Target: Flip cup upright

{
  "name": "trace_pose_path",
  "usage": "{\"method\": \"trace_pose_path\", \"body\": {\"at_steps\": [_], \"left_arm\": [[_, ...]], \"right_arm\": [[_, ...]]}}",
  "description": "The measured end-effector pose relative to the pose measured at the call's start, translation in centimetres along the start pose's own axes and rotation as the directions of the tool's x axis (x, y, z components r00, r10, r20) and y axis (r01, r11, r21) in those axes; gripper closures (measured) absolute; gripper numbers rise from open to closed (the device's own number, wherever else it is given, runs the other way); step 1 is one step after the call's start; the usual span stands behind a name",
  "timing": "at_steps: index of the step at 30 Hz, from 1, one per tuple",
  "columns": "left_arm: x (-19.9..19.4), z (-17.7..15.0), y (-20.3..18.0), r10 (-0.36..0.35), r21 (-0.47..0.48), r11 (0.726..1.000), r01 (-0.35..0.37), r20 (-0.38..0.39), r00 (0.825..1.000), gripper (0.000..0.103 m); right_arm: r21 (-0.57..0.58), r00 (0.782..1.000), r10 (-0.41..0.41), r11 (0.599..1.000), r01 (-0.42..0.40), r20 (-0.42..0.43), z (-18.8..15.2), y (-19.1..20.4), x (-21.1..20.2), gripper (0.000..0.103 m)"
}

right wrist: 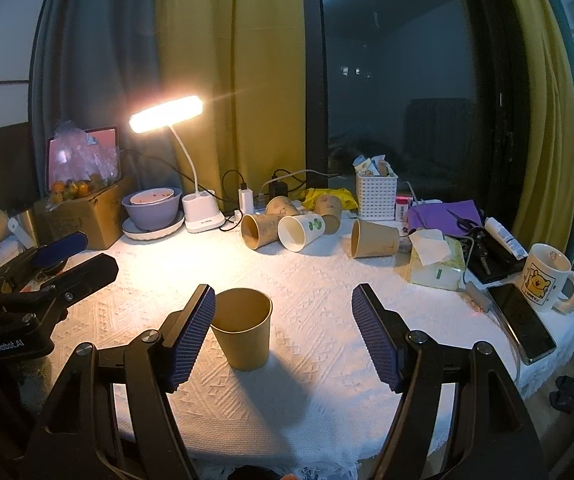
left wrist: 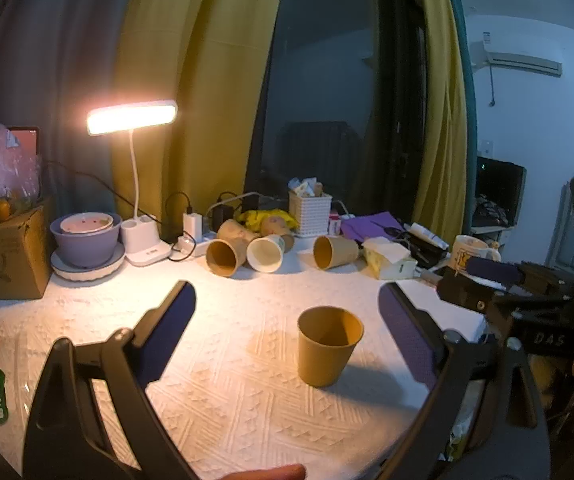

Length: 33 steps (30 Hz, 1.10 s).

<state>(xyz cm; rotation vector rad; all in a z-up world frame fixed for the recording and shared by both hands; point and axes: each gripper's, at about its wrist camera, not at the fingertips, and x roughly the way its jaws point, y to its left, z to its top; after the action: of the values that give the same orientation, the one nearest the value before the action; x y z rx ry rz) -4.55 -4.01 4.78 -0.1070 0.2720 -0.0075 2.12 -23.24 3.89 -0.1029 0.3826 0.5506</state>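
A brown paper cup [left wrist: 329,345] stands upright, mouth up, on the white tablecloth [left wrist: 223,384]. It also shows in the right wrist view [right wrist: 243,328]. My left gripper [left wrist: 287,296] is open and empty, with the cup between its fingers, nearer the right one. My right gripper [right wrist: 283,300] is open and empty; its left pad [right wrist: 191,336] sits just beside the cup's rim, and I cannot tell if it touches. The right gripper also shows at the right of the left wrist view [left wrist: 487,280].
Several paper cups lie on their sides at the back: brown ones [right wrist: 261,230] [right wrist: 373,239] and a white one [right wrist: 301,232]. A lit desk lamp [right wrist: 167,114], bowls [right wrist: 153,210], a cardboard box [right wrist: 91,216], a white basket [right wrist: 376,196], a tissue box [right wrist: 437,264], a phone [right wrist: 521,322] and a mug [right wrist: 547,276] ring the table.
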Motion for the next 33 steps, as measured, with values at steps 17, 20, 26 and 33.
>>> {"method": "trace_pose_path", "body": {"at_steps": [17, 20, 26, 33], "left_arm": [[-0.21, 0.10, 0.07, -0.018, -0.001, 1.000, 0.018, -0.009, 1.000, 0.009], [-0.18, 0.07, 0.09, -0.019, -0.004, 1.000, 0.019, -0.010, 1.000, 0.009], [-0.23, -0.05, 0.09, -0.022, -0.009, 1.000, 0.022, -0.013, 1.000, 0.009], [-0.22, -0.03, 0.13, -0.022, -0.009, 1.000, 0.022, -0.013, 1.000, 0.009]], "right_arm": [[-0.010, 1.000, 0.014, 1.000, -0.014, -0.010, -0.18, 0.28, 0.19, 0.029], [-0.010, 1.000, 0.014, 1.000, -0.015, -0.011, -0.19, 0.26, 0.23, 0.029], [-0.012, 1.000, 0.017, 1.000, -0.017, -0.013, -0.23, 0.33, 0.24, 0.029], [-0.013, 1.000, 0.018, 1.000, -0.018, -0.012, -0.23, 0.28, 0.27, 0.029]]}}
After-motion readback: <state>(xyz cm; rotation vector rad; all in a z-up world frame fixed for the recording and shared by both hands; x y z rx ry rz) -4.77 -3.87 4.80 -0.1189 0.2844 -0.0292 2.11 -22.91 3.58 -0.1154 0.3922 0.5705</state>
